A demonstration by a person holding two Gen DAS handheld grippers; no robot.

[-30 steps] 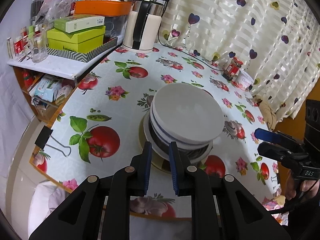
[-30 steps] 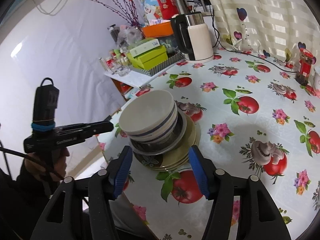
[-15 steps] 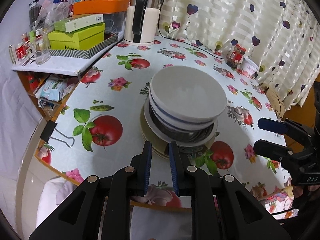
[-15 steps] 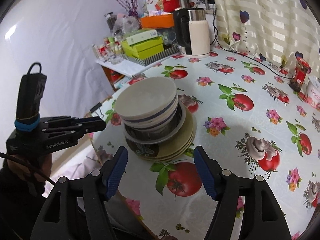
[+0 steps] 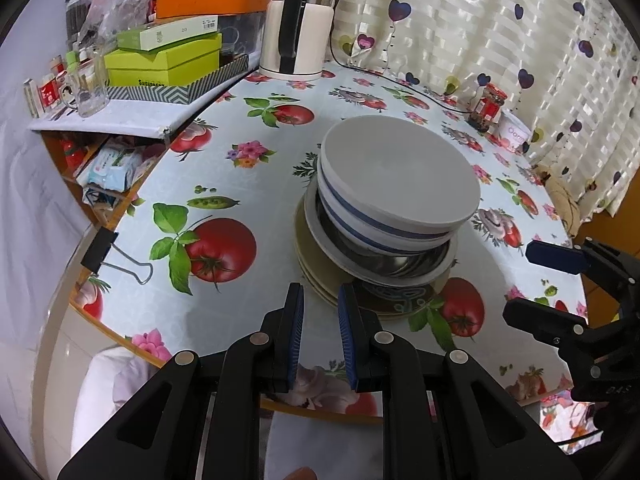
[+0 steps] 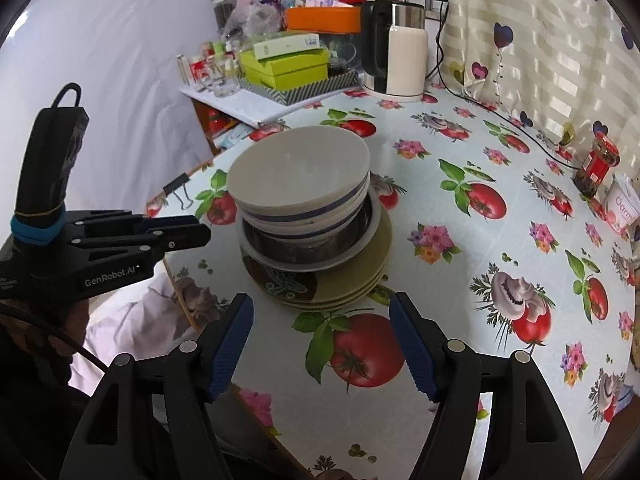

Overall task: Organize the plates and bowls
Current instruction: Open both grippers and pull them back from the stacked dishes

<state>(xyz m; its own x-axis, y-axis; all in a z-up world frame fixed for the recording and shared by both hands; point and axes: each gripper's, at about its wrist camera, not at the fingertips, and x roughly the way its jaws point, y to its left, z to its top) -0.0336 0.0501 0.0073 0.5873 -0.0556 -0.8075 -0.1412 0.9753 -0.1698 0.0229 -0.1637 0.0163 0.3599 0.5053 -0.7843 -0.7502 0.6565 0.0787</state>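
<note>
One stack stands on the table near its front edge: olive plates [image 5: 316,276] [image 6: 360,280] at the bottom, a metal-lined bowl [image 5: 400,268] [image 6: 304,252] on them, and white bowls with a blue stripe [image 5: 396,196] [image 6: 300,184] on top. My left gripper [image 5: 320,308] hangs just in front of the stack, its jaws a narrow gap apart and empty; it also shows in the right wrist view [image 6: 192,232]. My right gripper [image 6: 320,320] is wide open and empty, in front of the stack; it also shows in the left wrist view [image 5: 540,284].
A white kettle [image 5: 296,36] stands at the back of the table. A side shelf [image 5: 120,116] at the left holds green boxes [image 5: 160,64] and glasses. A red jar [image 6: 596,168] and a white cup [image 6: 624,204] stand by the curtain. A binder clip [image 5: 100,248] grips the tablecloth edge.
Both grippers have drawn back and up from the stack, toward the table's front edge. The stack has not moved. Jaw openings are unchanged.
</note>
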